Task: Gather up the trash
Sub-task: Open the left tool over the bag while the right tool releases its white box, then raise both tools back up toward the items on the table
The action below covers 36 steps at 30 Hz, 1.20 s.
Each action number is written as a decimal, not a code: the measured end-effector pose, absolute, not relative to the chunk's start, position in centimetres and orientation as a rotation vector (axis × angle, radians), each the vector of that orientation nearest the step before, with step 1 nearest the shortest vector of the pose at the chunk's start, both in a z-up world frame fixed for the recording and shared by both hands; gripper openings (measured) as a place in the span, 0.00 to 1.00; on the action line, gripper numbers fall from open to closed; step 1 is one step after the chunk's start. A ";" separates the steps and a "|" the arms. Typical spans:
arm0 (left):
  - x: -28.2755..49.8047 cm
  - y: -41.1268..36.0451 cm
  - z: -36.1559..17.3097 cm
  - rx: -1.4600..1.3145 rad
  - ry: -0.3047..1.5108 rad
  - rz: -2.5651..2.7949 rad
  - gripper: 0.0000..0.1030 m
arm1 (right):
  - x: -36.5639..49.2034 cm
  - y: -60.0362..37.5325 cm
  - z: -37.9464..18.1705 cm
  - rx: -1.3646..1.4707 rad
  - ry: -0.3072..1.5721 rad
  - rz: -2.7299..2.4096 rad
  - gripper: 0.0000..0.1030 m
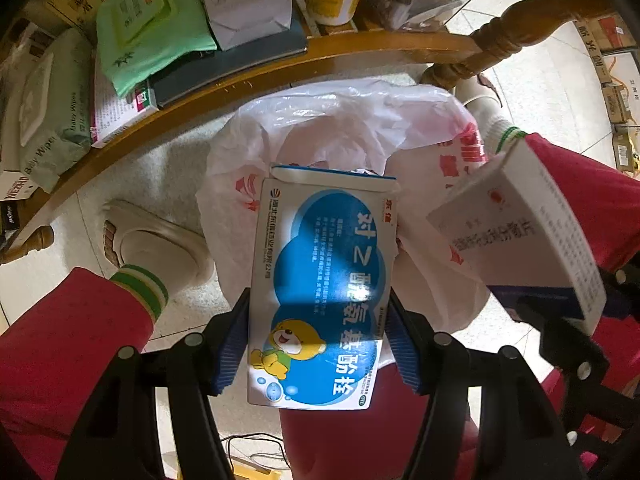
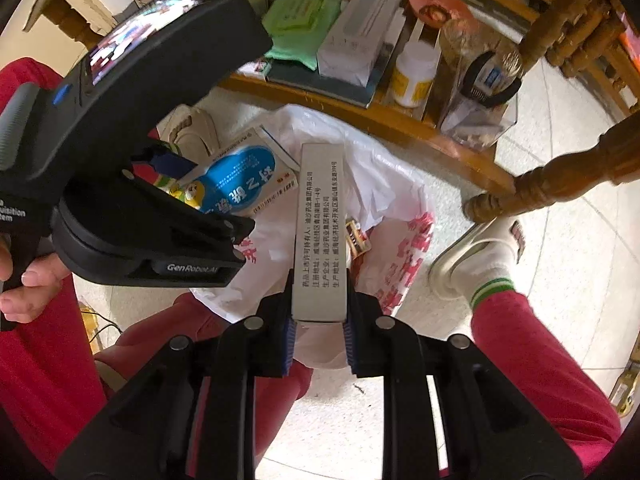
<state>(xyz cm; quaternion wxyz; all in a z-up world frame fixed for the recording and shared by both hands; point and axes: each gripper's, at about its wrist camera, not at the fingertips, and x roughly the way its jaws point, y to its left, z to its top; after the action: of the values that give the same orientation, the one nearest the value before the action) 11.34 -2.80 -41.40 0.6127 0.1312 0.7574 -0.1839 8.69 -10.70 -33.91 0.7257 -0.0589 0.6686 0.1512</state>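
Observation:
My left gripper (image 1: 320, 344) is shut on a blue and white medicine box (image 1: 324, 280) with a cartoon bear, held above the open white plastic bag (image 1: 336, 120) on the floor. My right gripper (image 2: 318, 332) is shut on a long white medicine box (image 2: 320, 224), also above the bag (image 2: 384, 184). In the left wrist view the white box (image 1: 520, 232) shows at the right. In the right wrist view the blue box (image 2: 244, 184) and the left gripper body show at the left. A small brown packet (image 2: 358, 236) lies inside the bag.
A low wooden shelf (image 1: 240, 76) behind the bag holds wipes packs (image 1: 148, 28), boxes and a white bottle (image 2: 412, 80). A wooden table leg (image 2: 560, 176) stands at the right. The person's red-trousered legs and white slippers (image 1: 156, 240) flank the bag.

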 end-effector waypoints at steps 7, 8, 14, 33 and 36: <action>11.9 -2.9 -43.7 0.300 1.804 -0.403 0.59 | 9.0 -10.7 -36.8 -0.094 1.531 0.334 0.19; 11.9 -3.0 -43.9 0.301 1.810 -0.402 0.59 | 9.0 -10.8 -37.3 -0.084 1.542 0.337 0.19; 12.0 -3.0 -45.3 0.303 1.845 -0.393 0.59 | 9.4 -10.7 -39.1 -0.065 1.579 0.342 0.19; 12.4 -2.9 -46.7 0.259 1.884 -0.373 0.79 | 10.1 -11.4 -41.1 -0.029 1.594 0.365 0.44; 12.4 -2.9 -46.4 0.279 1.868 -0.369 0.82 | 10.2 -11.3 -40.9 -0.035 1.587 0.364 0.48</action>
<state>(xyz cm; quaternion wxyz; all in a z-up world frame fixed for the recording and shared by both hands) 12.42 -2.91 -46.37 0.5719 0.1191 0.7963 -0.1571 10.18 -11.26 -40.94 0.6866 -0.0155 0.7085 0.1626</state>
